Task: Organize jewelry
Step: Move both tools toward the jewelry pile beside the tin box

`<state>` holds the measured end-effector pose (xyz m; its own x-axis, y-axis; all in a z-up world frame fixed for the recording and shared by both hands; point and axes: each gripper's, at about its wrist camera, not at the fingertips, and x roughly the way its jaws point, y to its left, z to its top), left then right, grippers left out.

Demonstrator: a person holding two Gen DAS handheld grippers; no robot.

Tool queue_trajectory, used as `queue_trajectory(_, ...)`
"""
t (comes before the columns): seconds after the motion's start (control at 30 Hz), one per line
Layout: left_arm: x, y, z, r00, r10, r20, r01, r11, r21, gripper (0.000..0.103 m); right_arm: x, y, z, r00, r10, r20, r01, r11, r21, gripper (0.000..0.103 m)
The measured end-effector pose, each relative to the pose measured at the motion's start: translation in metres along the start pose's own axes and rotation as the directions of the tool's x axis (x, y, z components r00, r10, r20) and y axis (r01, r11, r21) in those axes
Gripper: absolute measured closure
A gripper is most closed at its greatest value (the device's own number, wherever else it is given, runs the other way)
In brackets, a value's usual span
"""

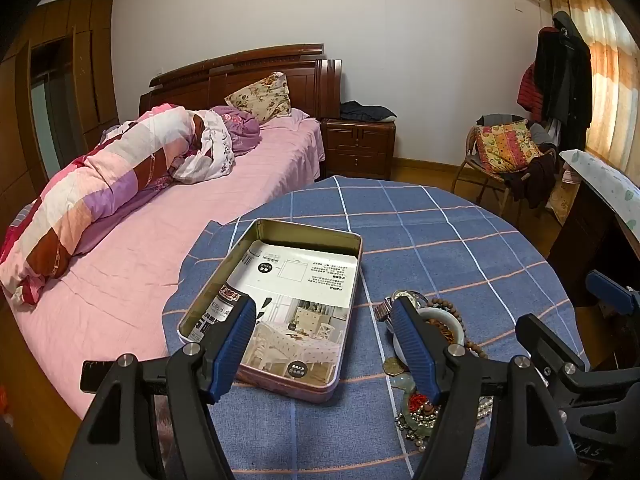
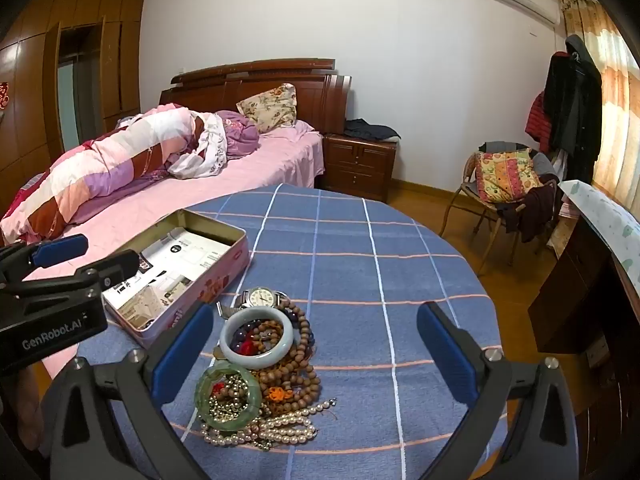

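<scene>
An open pink tin box, lined with printed paper, sits on the round table's blue plaid cloth. Right of it lies a jewelry pile: a wristwatch, a pale jade bangle, a green bangle, brown wooden beads and pearl strands. In the left wrist view the pile is partly hidden behind the right finger. My left gripper is open and empty above the box's near end. My right gripper is open and empty, straddling the pile.
A bed with pink sheet lies left of the table. A wooden nightstand stands behind, a chair with cushion and clothes at the right, and a dark desk at the far right.
</scene>
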<state>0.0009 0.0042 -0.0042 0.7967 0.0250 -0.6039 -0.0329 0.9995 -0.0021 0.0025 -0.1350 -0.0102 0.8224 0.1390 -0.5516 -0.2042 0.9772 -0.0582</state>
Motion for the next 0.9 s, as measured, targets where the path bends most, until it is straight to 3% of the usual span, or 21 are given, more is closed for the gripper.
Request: queue_trajectory(0.9,0.0034,0.0023,-0.0033,1.0,0.003,-0.013,-0.003,1.0,0.0,0.033,0.0008,0.0008,0.0009,1.0,-0.006,0.003,0.006,1.0,-0.003,0.0)
